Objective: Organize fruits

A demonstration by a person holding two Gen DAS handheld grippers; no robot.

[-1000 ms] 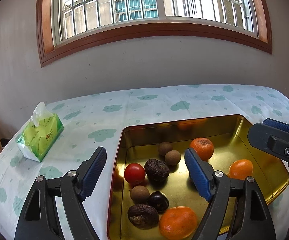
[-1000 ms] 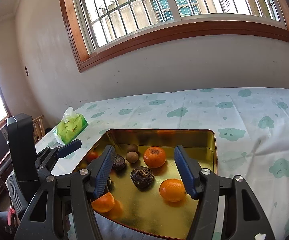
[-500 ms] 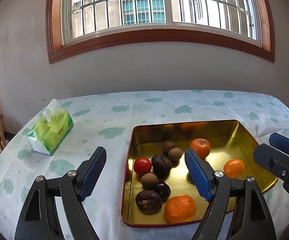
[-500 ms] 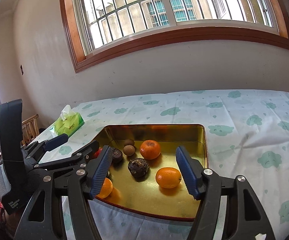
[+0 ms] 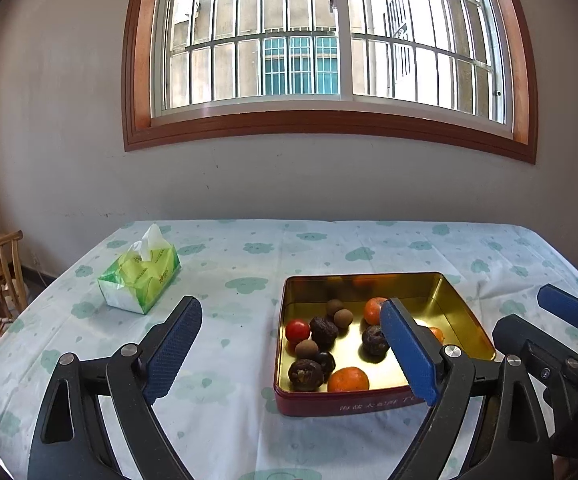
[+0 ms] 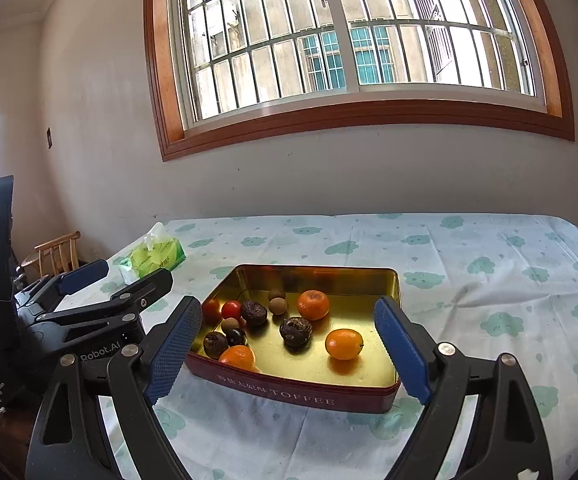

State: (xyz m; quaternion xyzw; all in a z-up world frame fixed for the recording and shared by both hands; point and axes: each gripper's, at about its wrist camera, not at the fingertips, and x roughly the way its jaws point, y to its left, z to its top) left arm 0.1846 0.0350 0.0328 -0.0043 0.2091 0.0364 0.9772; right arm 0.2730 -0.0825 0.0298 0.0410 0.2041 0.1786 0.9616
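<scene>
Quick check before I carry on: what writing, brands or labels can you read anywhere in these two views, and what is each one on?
"TOFFEE": near side wall of the red tin, after Chinese characters too blurred to read.
"Robot.AI": black body of the left tool, seen from the right wrist.
"Data Acquisition System": that body's lower edge, small, barely legible.
Green tissue pack: orange print, too small to read.

- Tin: red outside, gold inside.
- Tablecloth: pale blue, green cloud print.
- Tissue pack: green and white.
- Tomato: red.
</scene>
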